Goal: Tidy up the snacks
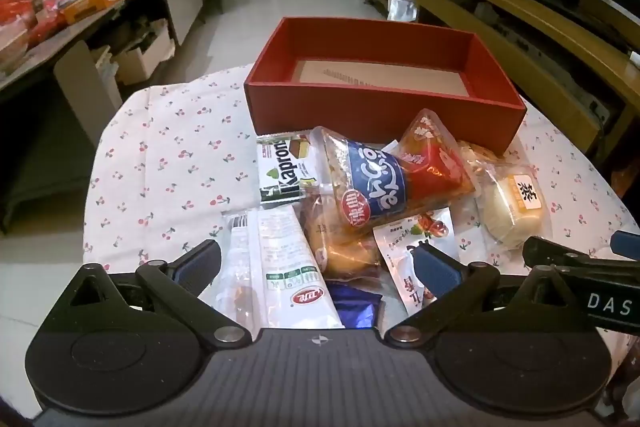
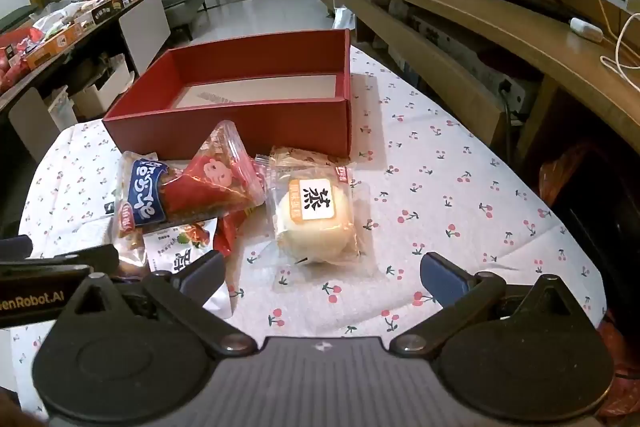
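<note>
Where the snacks lay, they formed one loose heap on the cherry-print tablecloth (image 2: 440, 163), just in front of the red box (image 1: 384, 107). On top sat a blue-banded packet (image 1: 368, 183), overlapped by a red wrapper (image 1: 436, 163) leaning toward the box's near wall. A green-and-white Kapron bar (image 1: 280, 171) lay at the heap's left edge, touching the blue-banded packet. Below it lay a long white packet (image 1: 280, 267), and beside that a clear-wrapped brown pastry (image 1: 344, 251). A small white sachet with red fruit print (image 1: 416, 239) and a scrap of blue foil (image 1: 356, 307) lay nearest the camera; what the foil wrapped could not be told. To the right of the heap, a pale round bun in clear wrap (image 2: 316, 223) lay flat on the cloth, its upper edge against another small packet.

The red box stood open and upright with only a pale liner visible inside.

Left hand-held gripper (image 1: 316, 263): fingers spread wide over the near end of the heap, pads touching nothing. Right hand-held gripper (image 2: 324, 275): fingers likewise wide apart, above bare cloth just short of the bun.

Beyond the table: a cluttered side table (image 1: 80, 11) to the left, a long wooden cabinet (image 2: 500, 27) to the right.
</note>
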`<state>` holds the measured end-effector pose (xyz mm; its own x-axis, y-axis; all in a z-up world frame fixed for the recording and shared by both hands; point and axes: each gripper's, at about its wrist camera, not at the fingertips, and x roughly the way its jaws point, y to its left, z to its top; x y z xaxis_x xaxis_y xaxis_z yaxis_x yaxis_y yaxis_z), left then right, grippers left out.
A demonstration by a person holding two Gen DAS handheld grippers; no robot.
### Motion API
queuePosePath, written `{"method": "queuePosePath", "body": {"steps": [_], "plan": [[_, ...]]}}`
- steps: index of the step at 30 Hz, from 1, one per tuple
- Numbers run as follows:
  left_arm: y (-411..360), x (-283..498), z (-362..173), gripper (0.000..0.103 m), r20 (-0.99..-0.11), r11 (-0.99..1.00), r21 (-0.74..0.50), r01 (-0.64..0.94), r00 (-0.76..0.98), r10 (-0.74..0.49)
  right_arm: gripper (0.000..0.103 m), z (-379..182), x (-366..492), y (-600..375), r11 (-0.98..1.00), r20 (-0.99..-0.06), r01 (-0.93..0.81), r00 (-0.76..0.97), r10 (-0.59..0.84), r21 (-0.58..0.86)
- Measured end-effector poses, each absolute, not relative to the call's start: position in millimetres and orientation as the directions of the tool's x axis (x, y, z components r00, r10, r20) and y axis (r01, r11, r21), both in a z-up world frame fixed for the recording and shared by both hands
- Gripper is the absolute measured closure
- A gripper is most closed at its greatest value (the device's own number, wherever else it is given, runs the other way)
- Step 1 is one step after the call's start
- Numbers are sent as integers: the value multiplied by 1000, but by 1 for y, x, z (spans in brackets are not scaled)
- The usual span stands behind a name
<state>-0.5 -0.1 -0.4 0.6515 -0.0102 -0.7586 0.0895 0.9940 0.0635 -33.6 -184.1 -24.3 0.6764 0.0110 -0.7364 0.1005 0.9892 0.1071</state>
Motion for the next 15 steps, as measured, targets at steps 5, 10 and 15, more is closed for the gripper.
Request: {"method": "queuePosePath", "body": {"steps": [5,10,15], "plan": [[0,1,-5,0,-774,994,60,88,633,-10,0,-25,-33,-184,990,-740,94,672,14,105],[2,0,-8,0,-779,995,45,85,627,-18,0,-28,-31,-187,990,-742,96,670,13,104],[1,1,-8,0,-788,996,44,80,615,-15,0,-29,-35,-187,991,-746,95,666,8,95]]}}
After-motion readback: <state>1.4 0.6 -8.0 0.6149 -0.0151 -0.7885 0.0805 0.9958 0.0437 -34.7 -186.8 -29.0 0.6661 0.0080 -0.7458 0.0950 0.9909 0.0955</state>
